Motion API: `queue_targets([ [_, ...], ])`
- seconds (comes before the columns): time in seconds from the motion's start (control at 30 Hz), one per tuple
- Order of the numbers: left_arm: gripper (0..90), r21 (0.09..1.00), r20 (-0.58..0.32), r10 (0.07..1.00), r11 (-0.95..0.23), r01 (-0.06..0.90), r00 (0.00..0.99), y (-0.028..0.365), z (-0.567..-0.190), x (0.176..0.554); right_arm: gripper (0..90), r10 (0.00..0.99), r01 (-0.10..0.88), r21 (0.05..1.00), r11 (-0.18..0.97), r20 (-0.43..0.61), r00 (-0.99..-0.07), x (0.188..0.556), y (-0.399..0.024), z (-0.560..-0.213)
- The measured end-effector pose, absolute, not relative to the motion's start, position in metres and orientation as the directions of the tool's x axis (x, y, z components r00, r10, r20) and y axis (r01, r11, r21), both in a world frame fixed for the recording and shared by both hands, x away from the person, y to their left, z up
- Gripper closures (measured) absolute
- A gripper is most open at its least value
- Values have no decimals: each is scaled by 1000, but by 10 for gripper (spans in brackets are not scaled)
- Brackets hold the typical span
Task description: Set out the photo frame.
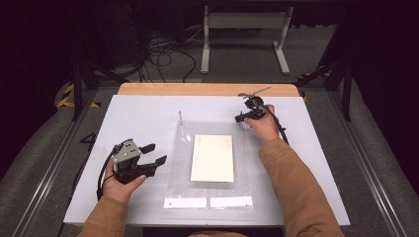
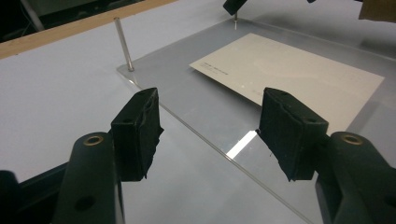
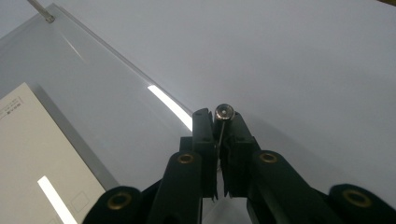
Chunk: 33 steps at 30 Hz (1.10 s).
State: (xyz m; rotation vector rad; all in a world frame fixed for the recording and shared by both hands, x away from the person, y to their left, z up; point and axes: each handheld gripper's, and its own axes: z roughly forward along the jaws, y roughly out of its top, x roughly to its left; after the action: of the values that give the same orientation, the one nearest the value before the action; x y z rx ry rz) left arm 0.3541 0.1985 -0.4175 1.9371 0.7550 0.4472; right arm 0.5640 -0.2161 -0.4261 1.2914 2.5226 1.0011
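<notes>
**Second pin held at the sheet's far corner**

The white table top point(image 1: 138, 118) takes up the middle of the high view, with a bare wooden strip point(image 1: 207, 89) along its upper edge. There is wide bare surface at the left of the frame and a narrower band at the right, so both hands have room to swing out sideways.

A clear plastic sheet point(image 1: 173, 182) lies flat at the centre of that view, running from mid-frame down towards the bottom edge, where two white labels point(image 1: 207, 202) sit on it. Its edges catch the light in both gripper views, which makes them easy to follow.

A cream card point(image 1: 212, 158) rests in the middle of the sheet, well inside all four edges, likely so the sheet's corners stay free.

The left gripper point(image 1: 154, 154), at the lower left of the high view, hangs just off the sheet's left edge with its jaws parted and nothing between them; it seems to be waiting.

The right gripper point(image 1: 245, 117), at the upper right of centre, has its jaws closed on a thin metal pin point(image 3: 224, 112), held upright at the sheet's top right corner.

A matching upright pin point(image 1: 181, 117) already stands at the top left corner, probably to fix the sheet in place.
</notes>
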Motion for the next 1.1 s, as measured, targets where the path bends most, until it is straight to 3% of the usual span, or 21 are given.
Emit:
queue_targets([
  [0.47,349,890,12,506,-398,221,862,185,-410,321,855,764,692,589,418,184,-618,568,-215,-424],
  [1.1,341,838,87,372,-529,134,924,162,-421,294,853,763,705,574,418,200,-615,570,-216,-423],
])
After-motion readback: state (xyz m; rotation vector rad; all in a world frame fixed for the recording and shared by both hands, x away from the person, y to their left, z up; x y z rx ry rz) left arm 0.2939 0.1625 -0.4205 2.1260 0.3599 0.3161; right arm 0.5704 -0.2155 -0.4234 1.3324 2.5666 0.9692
